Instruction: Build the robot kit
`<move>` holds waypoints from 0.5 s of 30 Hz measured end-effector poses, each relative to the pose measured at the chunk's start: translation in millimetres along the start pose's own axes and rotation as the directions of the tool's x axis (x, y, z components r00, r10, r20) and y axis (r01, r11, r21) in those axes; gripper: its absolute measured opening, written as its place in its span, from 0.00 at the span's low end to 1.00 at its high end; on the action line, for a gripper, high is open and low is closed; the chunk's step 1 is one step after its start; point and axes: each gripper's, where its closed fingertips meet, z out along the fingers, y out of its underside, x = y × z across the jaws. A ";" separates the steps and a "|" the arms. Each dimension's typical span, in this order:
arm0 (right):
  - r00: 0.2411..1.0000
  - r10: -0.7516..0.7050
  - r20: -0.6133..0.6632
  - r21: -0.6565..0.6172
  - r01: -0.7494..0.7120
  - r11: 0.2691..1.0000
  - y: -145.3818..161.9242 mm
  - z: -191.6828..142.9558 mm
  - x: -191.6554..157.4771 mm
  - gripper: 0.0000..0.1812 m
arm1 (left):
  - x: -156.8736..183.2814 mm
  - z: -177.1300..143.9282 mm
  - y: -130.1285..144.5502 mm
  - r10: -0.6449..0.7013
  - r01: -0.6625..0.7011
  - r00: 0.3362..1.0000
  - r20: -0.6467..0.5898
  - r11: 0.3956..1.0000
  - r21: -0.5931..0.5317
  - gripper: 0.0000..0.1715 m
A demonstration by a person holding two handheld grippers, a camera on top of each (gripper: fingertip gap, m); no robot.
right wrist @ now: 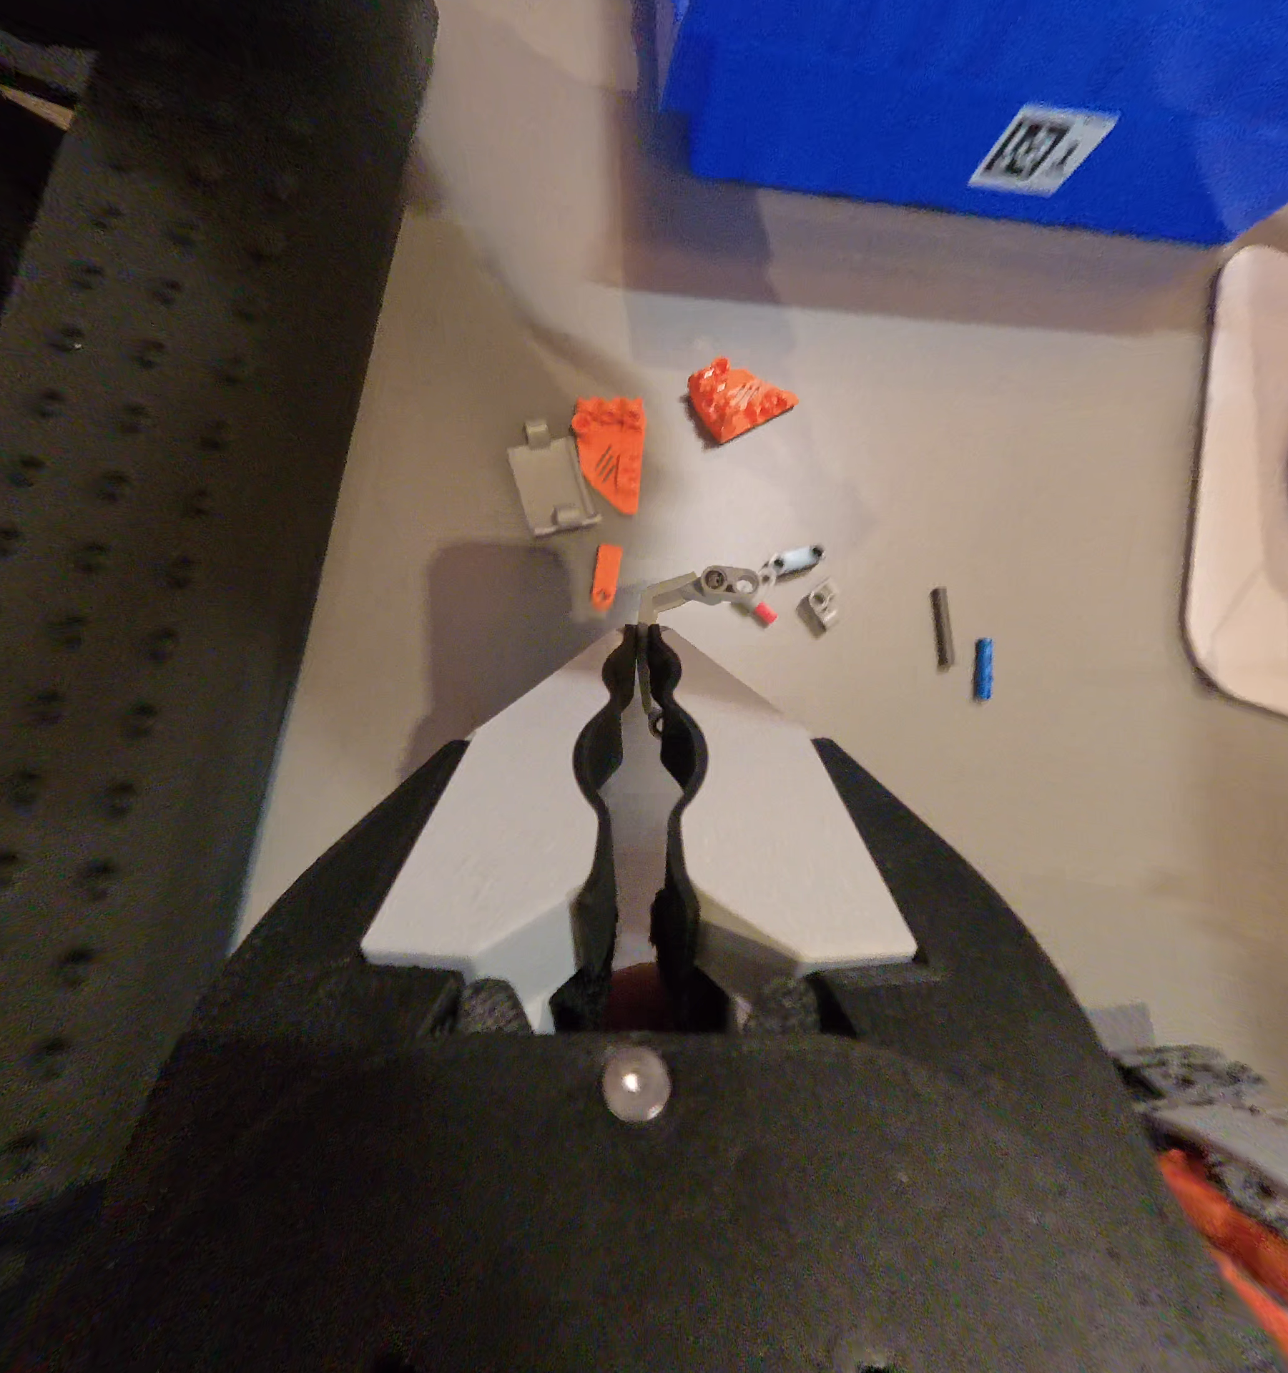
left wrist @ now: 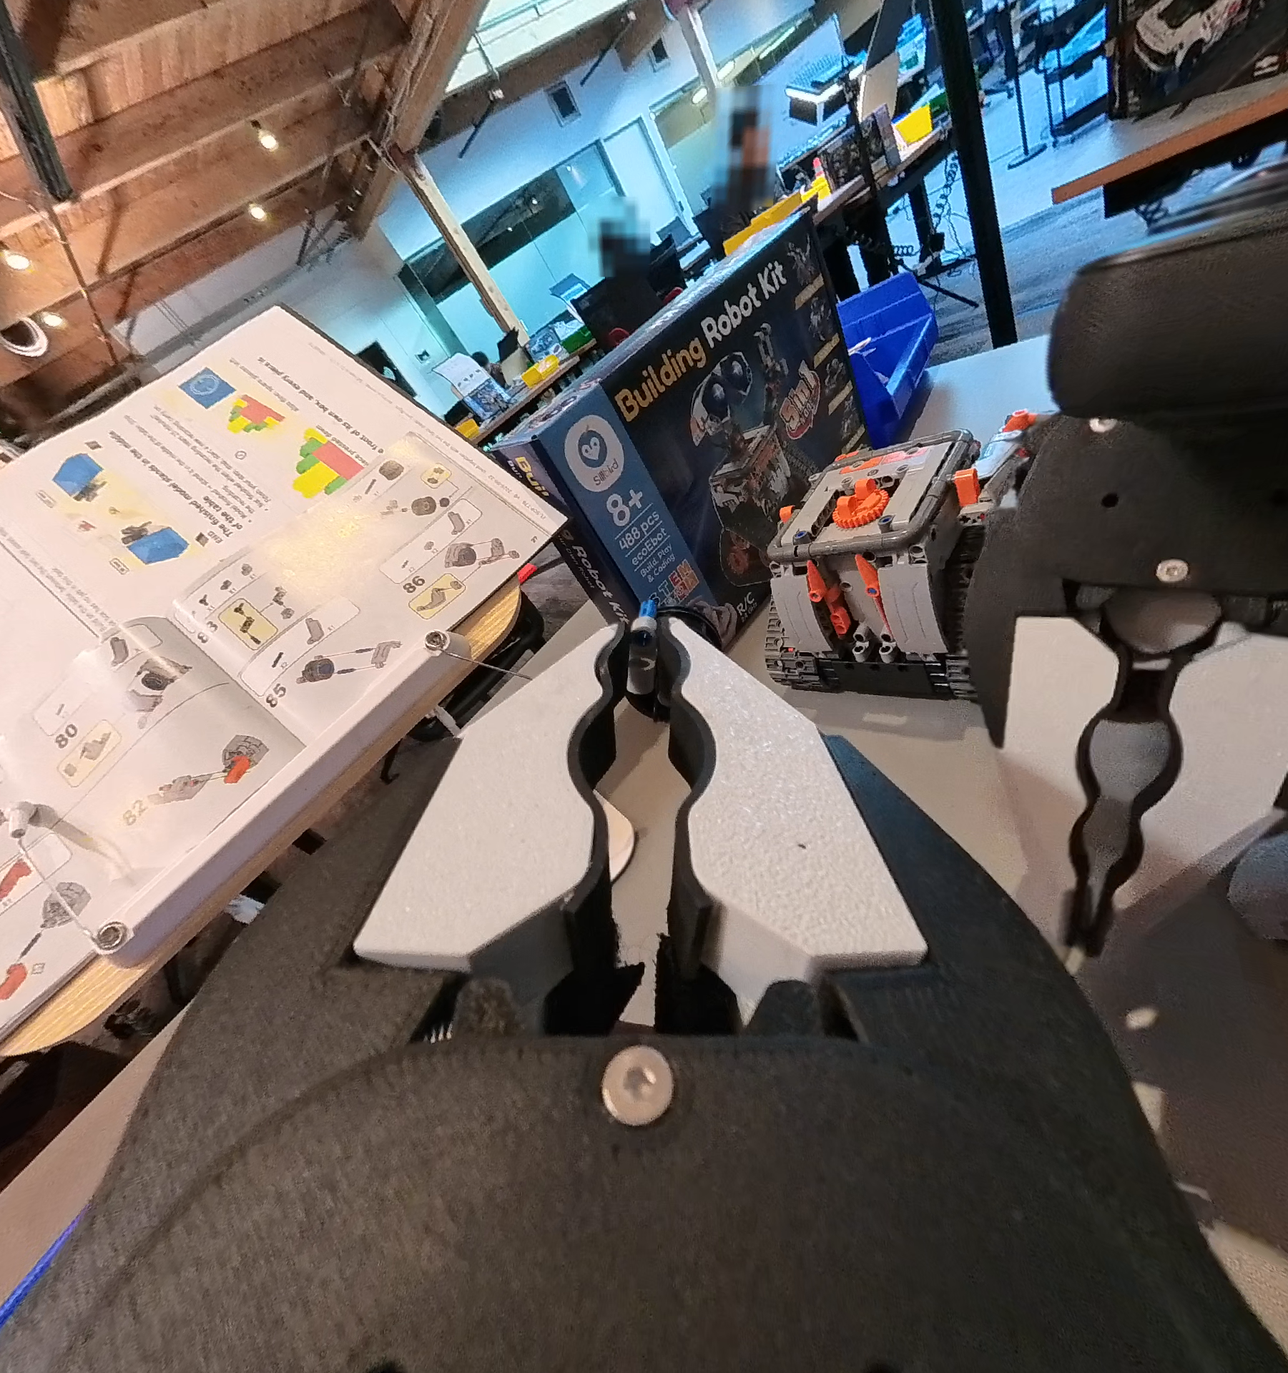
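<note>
My left gripper is shut on a small grey and black part with a blue pin sticking out past its tips. It holds the part above the table, in front of a grey, black and orange brick-built tracked model. My right gripper is shut on a thin bent grey beam and hangs over loose parts on the table. It also shows in the left wrist view, pointing down to the right of the left gripper. The black body of the left gripper fills the left of the right wrist view.
Loose on the table are two orange wedges, a grey panel, a small orange piece, a dark axle and a blue pin. A blue bin, a white tray, an open instruction booklet and the kit box stand around. The grippers' ends are close to 15 cm from one another.
</note>
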 end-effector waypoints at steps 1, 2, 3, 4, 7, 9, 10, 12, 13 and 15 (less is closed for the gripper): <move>1.000 0.014 0.010 -0.014 -0.014 1.000 5.8 -2.4 -1.6 0.00 | 0.9 0.6 0.3 0.002 -0.002 1.000 -0.002 1.000 -0.002 0.03; 1.000 0.017 -0.007 -0.019 -0.017 1.000 10.0 -4.4 0.5 0.00 | 1.8 1.1 0.6 0.003 -0.003 1.000 -0.005 1.000 -0.003 0.03; 1.000 0.028 -0.011 -0.019 -0.028 0.999 12.9 -5.9 1.0 0.00 | 2.6 1.5 0.8 0.005 -0.005 1.000 -0.007 1.000 -0.004 0.03; 0.999 0.036 -0.011 -0.014 -0.037 0.999 14.2 -6.6 1.2 0.00 | 3.2 1.9 1.0 0.006 -0.006 1.000 -0.009 1.000 -0.006 0.03; 0.999 0.038 -0.003 -0.008 -0.038 0.999 11.0 0.2 1.4 0.00 | 2.7 2.7 1.7 0.010 -0.011 1.000 -0.005 1.000 -0.010 0.03; 1.000 0.023 0.005 -0.018 -0.023 1.000 4.6 12.5 2.8 0.00 | 1.6 2.9 2.0 0.006 -0.006 1.000 -0.003 1.000 -0.011 0.03; 1.000 0.013 0.018 -0.028 -0.012 1.000 1.6 20.2 2.2 0.00 | 0.9 2.9 2.5 0.005 -0.005 1.000 0.001 1.000 -0.012 0.03; 1.000 -0.005 0.028 -0.047 0.006 0.999 -3.2 36.6 3.2 0.00 | 0.3 2.6 3.6 0.007 -0.007 1.000 0.005 1.000 -0.015 0.03; 0.999 -0.010 0.035 -0.054 0.012 0.998 -4.7 44.2 3.2 0.00 | 0.3 2.2 3.9 0.007 -0.007 1.000 0.006 1.000 -0.016 0.03; 1.000 -0.019 0.008 -0.056 0.019 0.998 -7.5 55.0 8.3 0.01 | -0.4 1.9 3.7 0.006 -0.006 1.000 0.008 1.000 -0.016 0.03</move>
